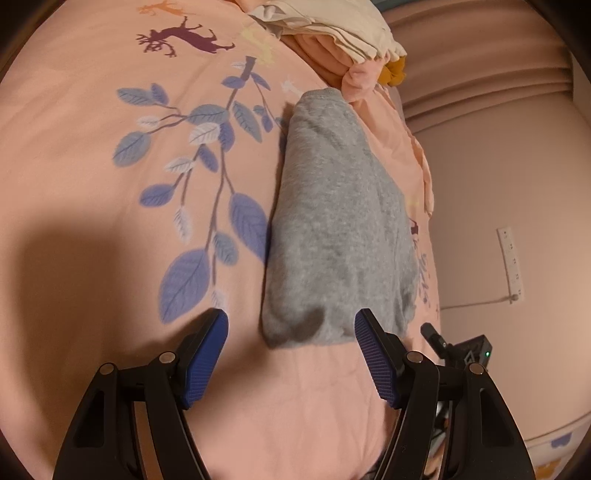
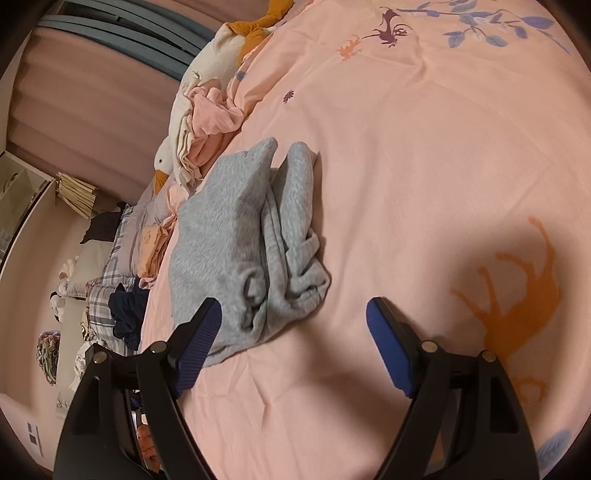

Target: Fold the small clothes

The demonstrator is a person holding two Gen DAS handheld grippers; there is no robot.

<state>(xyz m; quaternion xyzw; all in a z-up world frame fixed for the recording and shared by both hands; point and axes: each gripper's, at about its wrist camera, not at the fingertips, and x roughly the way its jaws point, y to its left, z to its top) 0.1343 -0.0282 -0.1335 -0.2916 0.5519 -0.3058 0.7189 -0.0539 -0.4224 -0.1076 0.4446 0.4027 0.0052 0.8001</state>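
A small grey fleece garment (image 1: 332, 221) lies folded into a long bundle on the pink printed bedsheet (image 1: 92, 184). My left gripper (image 1: 291, 325) is open and empty, its blue pads on either side of the bundle's near end, just above it. In the right wrist view the same garment (image 2: 236, 236) shows its folded layers and bunched edge. My right gripper (image 2: 293, 314) is open and empty, its left finger over the garment's near corner and its right finger over bare sheet.
A pile of white and pink clothes (image 1: 332, 33) lies beyond the garment. A goose plush toy (image 2: 184, 122) and more clothes (image 2: 147, 254) lie along the bed's edge. The right gripper's body (image 1: 454, 347) shows at the bed's side. A pink wall (image 1: 498, 166) lies beyond.
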